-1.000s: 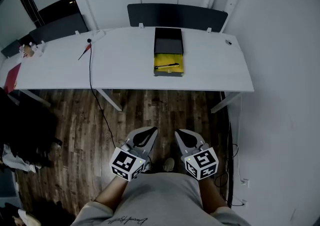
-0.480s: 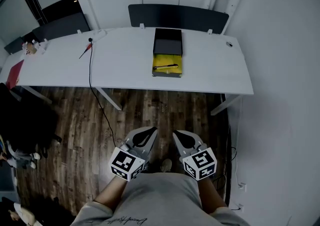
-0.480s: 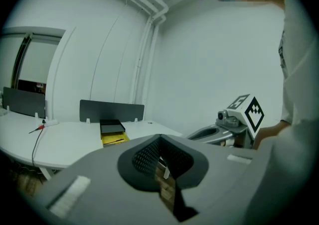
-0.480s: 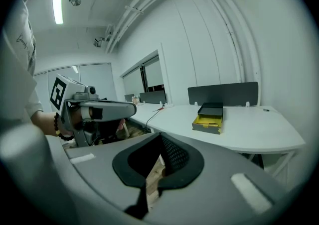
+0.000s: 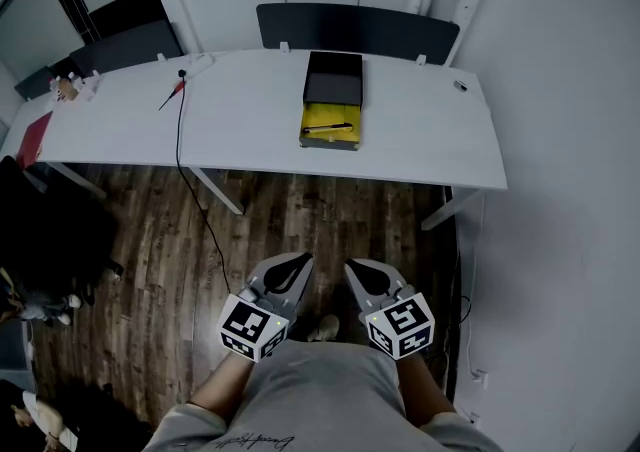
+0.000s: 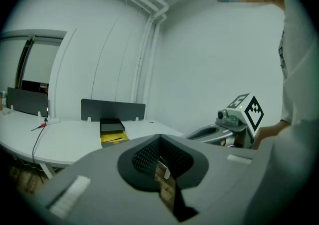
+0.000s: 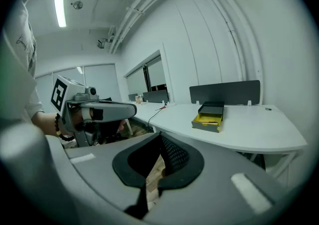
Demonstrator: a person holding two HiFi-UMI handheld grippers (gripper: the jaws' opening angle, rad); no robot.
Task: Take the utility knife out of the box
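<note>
while left gripper (image 5: 293, 265) and right gripper (image 5: 360, 268) are both pressed together, empty, the utility knife (image 5: 328, 127) lies crosswise inside the box (image 5: 329, 144), long axis left-right; both grippers well short of the box, neither nearer.

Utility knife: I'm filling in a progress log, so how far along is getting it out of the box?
Done: the box sits open on the table, its yellow inside exposed. In hand: nothing. The left gripper and right gripper are shut and empty, held over the floor, short of the table. Left: reach in, grip the utility knife lying inside, and lift it out.
</note>
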